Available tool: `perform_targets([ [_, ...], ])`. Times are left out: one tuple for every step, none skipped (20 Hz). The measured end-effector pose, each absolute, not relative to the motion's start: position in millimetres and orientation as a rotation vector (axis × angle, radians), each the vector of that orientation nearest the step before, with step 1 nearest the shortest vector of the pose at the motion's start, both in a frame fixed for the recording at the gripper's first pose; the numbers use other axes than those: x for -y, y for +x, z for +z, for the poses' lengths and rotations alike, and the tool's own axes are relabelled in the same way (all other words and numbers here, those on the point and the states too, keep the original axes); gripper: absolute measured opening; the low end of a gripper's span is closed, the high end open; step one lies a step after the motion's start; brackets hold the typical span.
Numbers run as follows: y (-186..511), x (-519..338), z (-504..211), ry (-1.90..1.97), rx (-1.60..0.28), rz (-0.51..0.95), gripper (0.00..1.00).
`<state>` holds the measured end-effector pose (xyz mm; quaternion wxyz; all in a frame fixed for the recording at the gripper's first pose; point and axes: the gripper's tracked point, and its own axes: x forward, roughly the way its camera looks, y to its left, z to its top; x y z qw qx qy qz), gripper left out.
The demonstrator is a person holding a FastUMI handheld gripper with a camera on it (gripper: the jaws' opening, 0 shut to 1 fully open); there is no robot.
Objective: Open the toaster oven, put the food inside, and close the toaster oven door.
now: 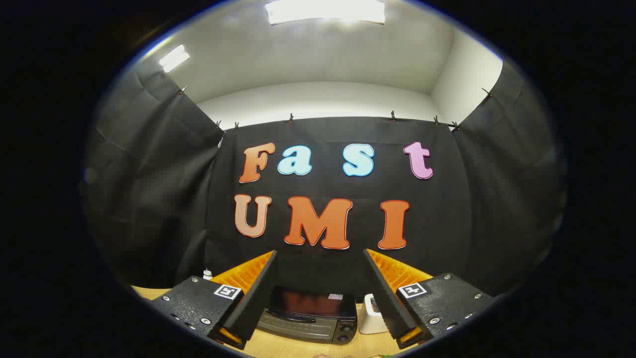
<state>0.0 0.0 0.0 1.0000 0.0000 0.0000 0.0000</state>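
A dark toaster oven stands on the wooden table, seen low between my two fingers and well beyond them. Its glass door is closed and its knobs sit at the right end of the front. My gripper is held high above the table and stands open, with nothing between the fingers. At the very near edge of the table a small bit of something shows, too cut off to identify.
A small white device stands just right of the oven. A small white bottle cap peeks out beyond the left finger. Black cloth walls close the booth behind and at both sides.
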Motion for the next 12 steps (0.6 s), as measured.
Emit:
perform_targets([
  [-0.3,-0.7,0.9,-0.001,0.001,0.0,0.99],
  [-0.3,-0.7,1.8,0.0,0.004,-0.002,0.99],
  [-0.9,-1.9,2.4,0.0,0.005,0.001,0.99],
  [-0.9,-2.5,2.8,0.002,0.005,0.003,0.99],
  [-1.3,-3.4,3.0,0.004,0.003,0.008,0.99],
  [-1.8,-3.8,3.3,0.004,0.0,0.013,0.99],
  [-1.6,-3.8,2.6,0.005,-0.002,0.014,0.99],
  [-1.2,-4.3,1.9,0.005,-0.006,0.02,0.99],
  [-1.9,-4.3,1.7,0.007,-0.008,0.02,0.99],
  [-1.6,-4.2,1.1,0.007,-0.01,0.022,0.99],
  [-1.3,-3.8,0.9,0.008,-0.011,0.017,0.99],
  [-0.3,-3.5,0.2,0.009,-0.014,0.013,0.99],
])
